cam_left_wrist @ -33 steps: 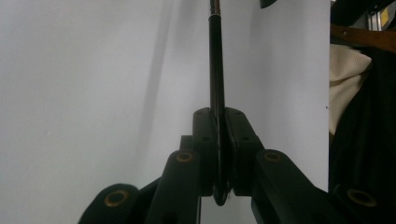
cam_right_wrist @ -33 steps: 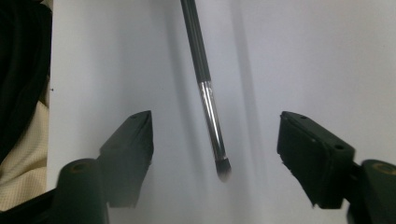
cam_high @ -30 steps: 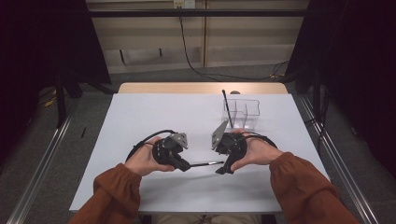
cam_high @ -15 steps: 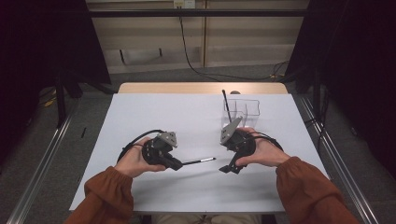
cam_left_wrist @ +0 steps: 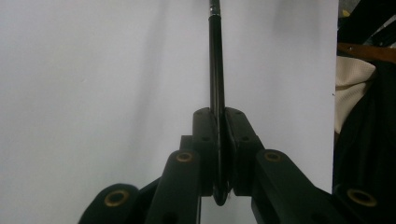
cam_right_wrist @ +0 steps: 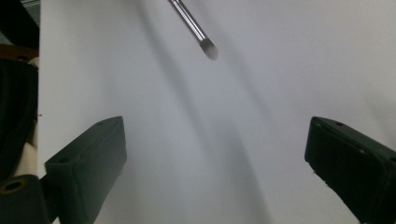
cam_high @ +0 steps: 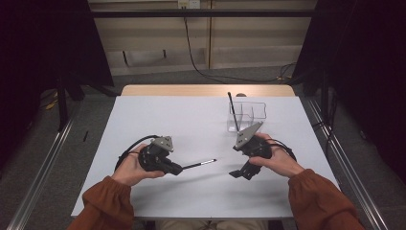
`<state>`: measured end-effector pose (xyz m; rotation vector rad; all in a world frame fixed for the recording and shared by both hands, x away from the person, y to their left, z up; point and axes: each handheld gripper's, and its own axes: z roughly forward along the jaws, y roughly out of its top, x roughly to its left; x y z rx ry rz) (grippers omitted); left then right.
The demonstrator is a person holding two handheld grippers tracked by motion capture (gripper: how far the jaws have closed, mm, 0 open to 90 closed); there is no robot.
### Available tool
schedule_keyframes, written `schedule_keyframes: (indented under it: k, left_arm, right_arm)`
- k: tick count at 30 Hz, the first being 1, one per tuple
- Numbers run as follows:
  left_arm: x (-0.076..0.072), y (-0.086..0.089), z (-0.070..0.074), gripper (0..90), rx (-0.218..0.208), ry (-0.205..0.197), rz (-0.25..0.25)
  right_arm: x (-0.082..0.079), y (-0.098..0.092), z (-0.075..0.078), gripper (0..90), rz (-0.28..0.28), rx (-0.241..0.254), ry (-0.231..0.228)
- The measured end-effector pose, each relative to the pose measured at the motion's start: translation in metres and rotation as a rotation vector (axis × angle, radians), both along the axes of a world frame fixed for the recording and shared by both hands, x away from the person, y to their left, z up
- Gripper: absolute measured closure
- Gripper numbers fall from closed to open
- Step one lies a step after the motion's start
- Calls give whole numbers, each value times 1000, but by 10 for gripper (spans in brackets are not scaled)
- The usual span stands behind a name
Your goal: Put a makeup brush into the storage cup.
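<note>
Both forearms, in rust-coloured sleeves, are extended in from the near edge. The left gripper (cam_high: 178,168) is held in the left hand (cam_high: 131,165) and pointed toward the right, its jaws pressed together. The right gripper (cam_high: 241,173) is held in the right hand (cam_high: 277,160), angled down and inward, its jaws spread wide, having just been opening, with nothing between them.

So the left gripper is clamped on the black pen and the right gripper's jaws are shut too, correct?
Not quite. The left gripper is clamped on the black pen, but the right gripper has its jaws wide apart with nothing between them, as the right gripper view shows.
</note>
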<state>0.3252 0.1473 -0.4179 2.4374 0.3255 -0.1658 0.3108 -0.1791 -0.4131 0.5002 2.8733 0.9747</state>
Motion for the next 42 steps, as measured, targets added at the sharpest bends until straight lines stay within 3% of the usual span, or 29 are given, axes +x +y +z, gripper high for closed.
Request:
schedule_keyframes:
  k: [13,19,25,27,32,37,42]
  left_arm:
    - [-4,11,-3,842,-91,-15,30]
    - [-7,12,-6,841,-93,-25,39]
    - [-7,15,-10,842,-145,-21,74]
    - [-8,16,-10,842,-143,-31,80]
    - [-12,16,-13,842,-167,-31,91]
    - [-15,19,-11,842,-198,-46,111]
    - [-17,22,-11,842,-227,-66,143]
  right_arm:
    - [-7,-22,-5,72,-97,118,-6]
    - [-14,-28,-8,47,-96,161,4]
    - [-17,-32,-12,47,-123,205,-7]
    - [-17,-34,-14,48,-133,214,-4]
    - [-19,-36,-15,36,-107,220,43]
    - [-23,-34,-13,30,-113,239,17]
    - [-24,-32,-13,31,-111,290,17]
